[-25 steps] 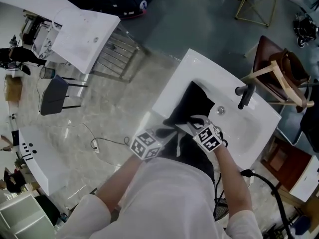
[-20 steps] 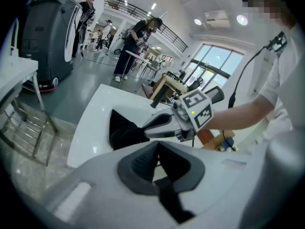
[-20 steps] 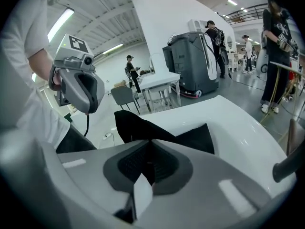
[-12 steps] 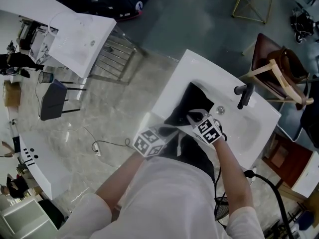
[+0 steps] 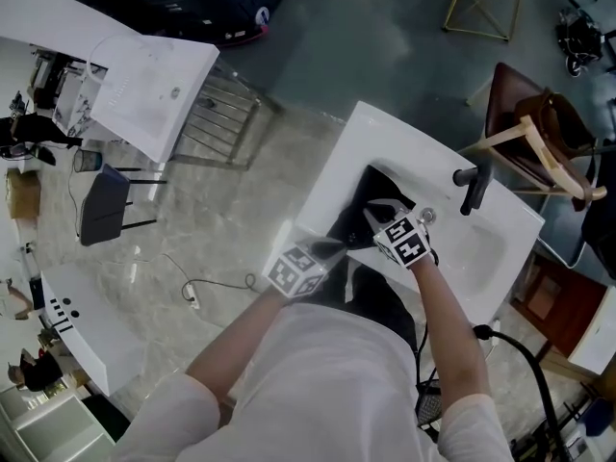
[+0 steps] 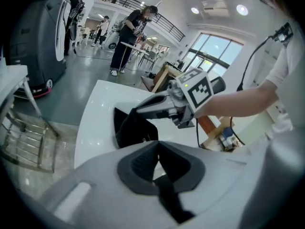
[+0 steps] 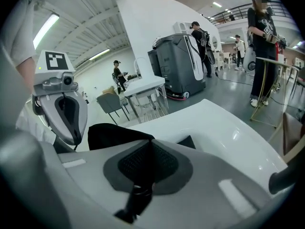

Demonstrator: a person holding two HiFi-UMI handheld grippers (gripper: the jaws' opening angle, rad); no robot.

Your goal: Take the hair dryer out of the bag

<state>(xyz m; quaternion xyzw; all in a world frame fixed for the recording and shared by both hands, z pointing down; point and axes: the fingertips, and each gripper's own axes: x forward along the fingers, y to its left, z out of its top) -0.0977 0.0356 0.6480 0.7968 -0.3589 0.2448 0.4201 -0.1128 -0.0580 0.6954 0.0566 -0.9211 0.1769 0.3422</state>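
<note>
Pinching the bag (image 5: 369, 192) in left tongs (image 5: 337, 247) and just-closed right tongs (image 5: 373, 216), inside the basin (image 5: 486, 248), faucet (image 5: 474, 187) apart alongside.

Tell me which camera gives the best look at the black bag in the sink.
The head view: from above it shows the black bag spread in the white sink, with most of its outline visible. The left gripper view catches only one raised fold of the bag, and the right gripper view shows just a dark hump.
</note>
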